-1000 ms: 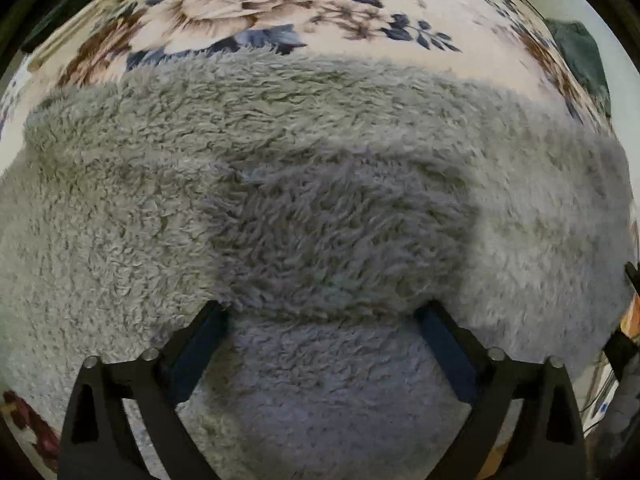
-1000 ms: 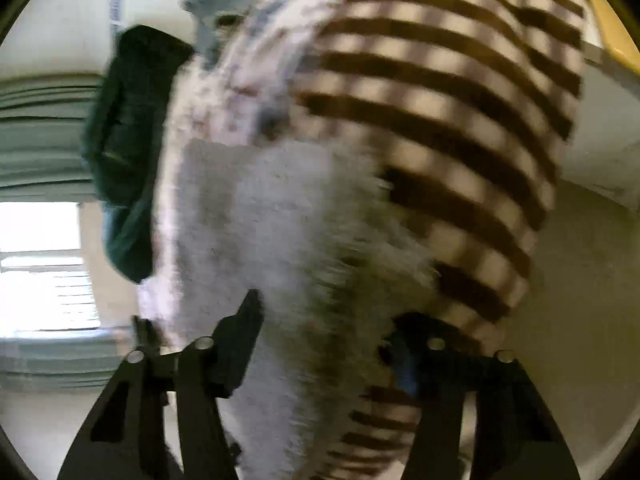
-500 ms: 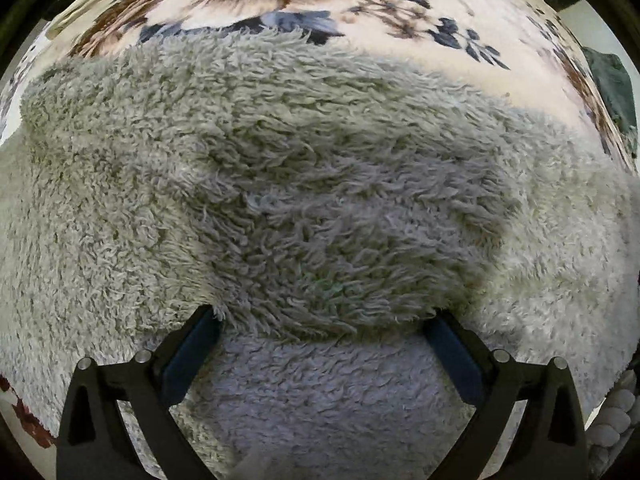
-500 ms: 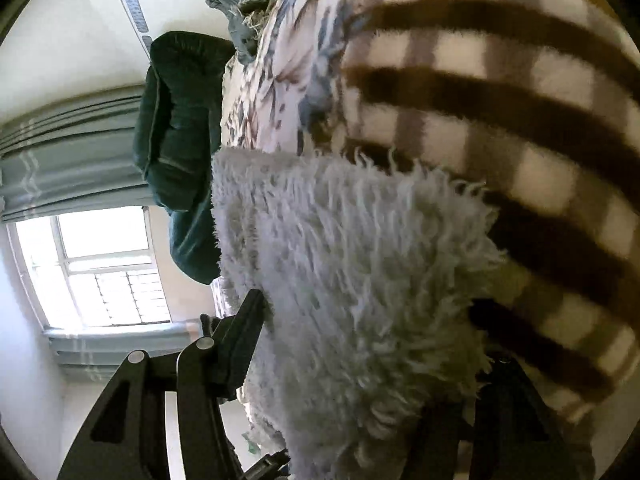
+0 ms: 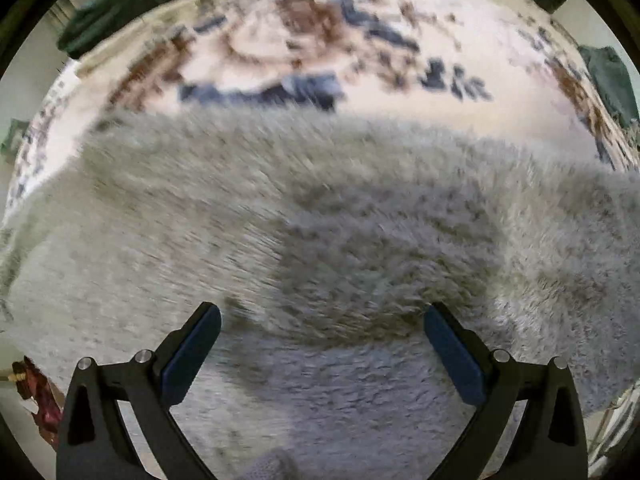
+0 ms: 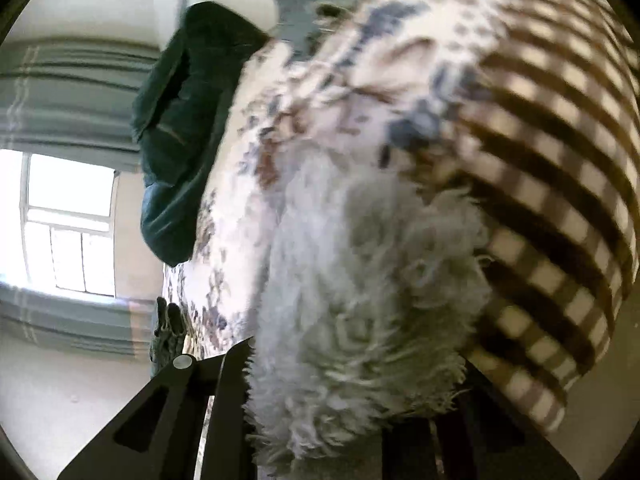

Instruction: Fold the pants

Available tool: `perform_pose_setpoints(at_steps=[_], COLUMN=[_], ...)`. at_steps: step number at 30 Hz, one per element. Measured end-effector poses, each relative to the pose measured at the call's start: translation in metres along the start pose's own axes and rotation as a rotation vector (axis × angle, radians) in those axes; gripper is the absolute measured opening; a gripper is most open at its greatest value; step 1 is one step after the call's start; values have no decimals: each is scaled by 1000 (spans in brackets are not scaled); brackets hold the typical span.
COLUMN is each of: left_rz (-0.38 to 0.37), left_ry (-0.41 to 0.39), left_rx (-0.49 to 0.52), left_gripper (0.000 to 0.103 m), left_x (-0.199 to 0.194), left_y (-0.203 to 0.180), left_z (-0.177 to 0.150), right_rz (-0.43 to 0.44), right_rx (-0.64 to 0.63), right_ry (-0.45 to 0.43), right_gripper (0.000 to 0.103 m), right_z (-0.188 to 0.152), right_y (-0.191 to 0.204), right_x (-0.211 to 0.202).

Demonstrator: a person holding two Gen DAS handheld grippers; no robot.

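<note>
The grey fluffy pants [image 5: 320, 216] lie spread on a floral bedspread [image 5: 320, 40] and fill most of the left wrist view. My left gripper [image 5: 322, 336] is open, its two blue-padded fingers [image 5: 192, 356] just above the fleece with a darker raised fold between them. In the right wrist view a thick bunch of the same pants [image 6: 360, 320] fills the space between the fingers of my right gripper [image 6: 352, 412], which is closed on it. The right finger is mostly hidden by the fleece.
A brown and cream striped blanket [image 6: 560, 200] lies beside the pants. Dark green clothes [image 6: 188, 120] are heaped at the bed's far end, by a curtained window [image 6: 68, 224]. More dark green fabric [image 5: 612, 80] lies at the bedspread's right edge.
The left gripper has pulled back and up from the pants, so more bedspread shows. The right gripper has swung with its bunch of fleece, and the view is blurred by motion.
</note>
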State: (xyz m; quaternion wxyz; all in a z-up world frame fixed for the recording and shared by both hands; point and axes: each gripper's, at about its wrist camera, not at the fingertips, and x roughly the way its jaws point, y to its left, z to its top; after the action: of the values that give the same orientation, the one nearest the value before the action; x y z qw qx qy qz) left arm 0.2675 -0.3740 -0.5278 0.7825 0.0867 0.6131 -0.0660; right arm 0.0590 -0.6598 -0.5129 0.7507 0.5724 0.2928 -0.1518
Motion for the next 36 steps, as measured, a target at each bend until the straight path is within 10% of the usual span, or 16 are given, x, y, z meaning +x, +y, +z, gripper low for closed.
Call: perform_pose_setpoints(at_steps=[13,26,29,32,36], left_rz=[-19,-54,-82,-140,-231], left_ry=[-86,-19,-21,-34,-54], left_rx=[-140,-357,-383,-399,-416], left_gripper=[103,103,103,103,103], left_x=[-44,-45,-42,-47,-58], left_y=[136,344,370,384,384], left_z=[-4,-35,-39,-35,-22], right_rz=[31,-81,-204,-142,-108], right_rx=[-227,-628,-699,-686,-630], right_ry=[66,471,583,674,657], right_gripper=[18,18,31,89,95], right_z=[-103,-351,-390,-403,-382], right_y=[144,229,228,236,248], right_x=[8,158,187,185,150])
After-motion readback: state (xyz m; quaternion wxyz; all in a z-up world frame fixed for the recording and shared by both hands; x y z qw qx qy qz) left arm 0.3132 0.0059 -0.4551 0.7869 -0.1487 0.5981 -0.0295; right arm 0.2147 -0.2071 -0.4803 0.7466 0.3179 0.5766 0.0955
